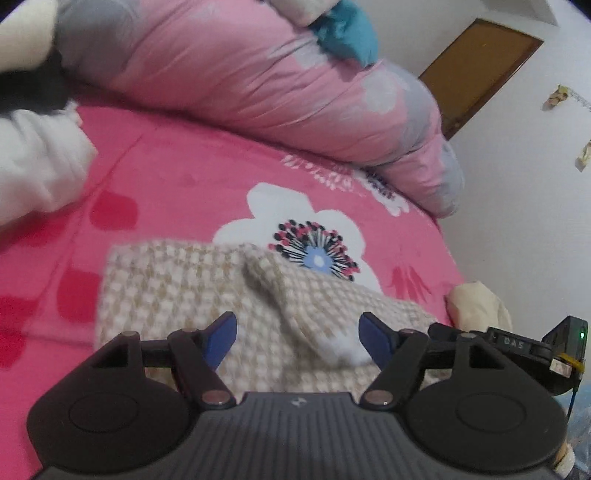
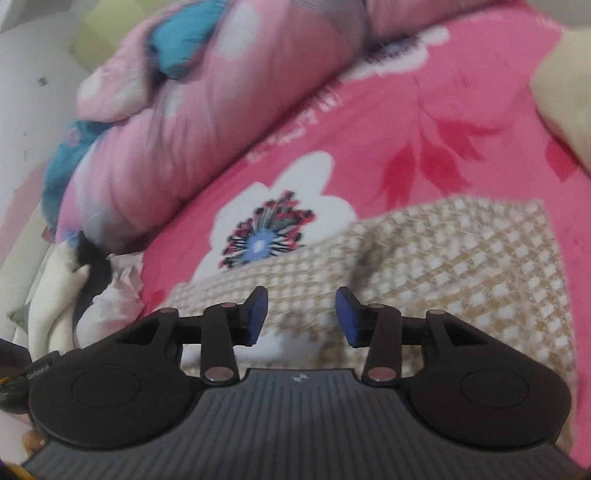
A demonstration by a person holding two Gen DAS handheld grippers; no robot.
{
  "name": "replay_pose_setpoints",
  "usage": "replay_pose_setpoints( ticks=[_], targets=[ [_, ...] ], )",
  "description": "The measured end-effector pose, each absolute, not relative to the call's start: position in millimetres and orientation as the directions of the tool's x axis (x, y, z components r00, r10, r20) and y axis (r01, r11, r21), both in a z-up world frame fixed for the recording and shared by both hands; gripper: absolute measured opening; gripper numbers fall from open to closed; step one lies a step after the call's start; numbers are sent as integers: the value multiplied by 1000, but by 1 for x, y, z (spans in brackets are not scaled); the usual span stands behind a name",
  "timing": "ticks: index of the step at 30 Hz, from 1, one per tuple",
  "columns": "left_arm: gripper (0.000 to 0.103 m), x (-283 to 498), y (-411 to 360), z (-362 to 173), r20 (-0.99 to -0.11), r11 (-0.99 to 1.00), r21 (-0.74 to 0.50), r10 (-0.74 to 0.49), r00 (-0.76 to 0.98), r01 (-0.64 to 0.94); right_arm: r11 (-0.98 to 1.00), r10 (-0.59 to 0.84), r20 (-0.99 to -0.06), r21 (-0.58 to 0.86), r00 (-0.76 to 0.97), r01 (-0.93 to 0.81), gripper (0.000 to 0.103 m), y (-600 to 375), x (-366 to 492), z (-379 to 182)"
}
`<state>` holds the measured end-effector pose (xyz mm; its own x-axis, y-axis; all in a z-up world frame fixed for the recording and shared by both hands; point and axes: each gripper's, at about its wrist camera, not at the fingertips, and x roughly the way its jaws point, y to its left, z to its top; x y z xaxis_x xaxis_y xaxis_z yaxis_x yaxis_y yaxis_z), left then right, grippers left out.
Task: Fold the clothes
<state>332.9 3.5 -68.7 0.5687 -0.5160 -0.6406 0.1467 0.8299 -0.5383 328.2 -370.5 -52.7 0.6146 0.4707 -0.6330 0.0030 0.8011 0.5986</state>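
A beige and white checked knit garment [image 1: 177, 291] lies folded on the pink flowered bedsheet [image 1: 184, 158]. A raised fold runs across its middle. My left gripper [image 1: 299, 341] hangs just above the garment's near part, open, with blue pads apart and nothing between them. In the right wrist view the same garment [image 2: 461, 266] spreads to the right on the sheet [image 2: 424, 122]. My right gripper [image 2: 302, 317] is open over its near left part, holding nothing.
A rolled pink and grey duvet [image 1: 258, 81] with a teal cloth [image 1: 347, 33] on it lies along the far side. White clothes [image 1: 33, 162] are piled at the left, a cream cloth [image 1: 476, 302] at the bed's right edge. A brown door [image 1: 476, 62] is in the wall.
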Motion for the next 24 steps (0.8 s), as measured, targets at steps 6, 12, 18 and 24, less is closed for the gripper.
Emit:
replay_pose_setpoints(
  ticks=[6, 12, 18, 24],
  targets=[
    [58, 357, -13, -80, -679, 797, -566, -595, 430, 210, 739, 585, -616, 672, 528, -36, 59, -375, 343, -66],
    [45, 367, -30, -94, -701, 805, -553, -589, 403, 215, 717, 579, -620, 696, 529, 31, 59, -391, 360, -79],
    [27, 369, -33, -94, -659, 799, -543, -597, 457, 259, 701, 638, -574, 708, 513, -80, 18, -381, 363, -76],
    [21, 378, -29, -90, -609, 790, -542, -604, 514, 286, 717, 617, -551, 688, 562, -113, 11, -383, 376, -72]
  ],
)
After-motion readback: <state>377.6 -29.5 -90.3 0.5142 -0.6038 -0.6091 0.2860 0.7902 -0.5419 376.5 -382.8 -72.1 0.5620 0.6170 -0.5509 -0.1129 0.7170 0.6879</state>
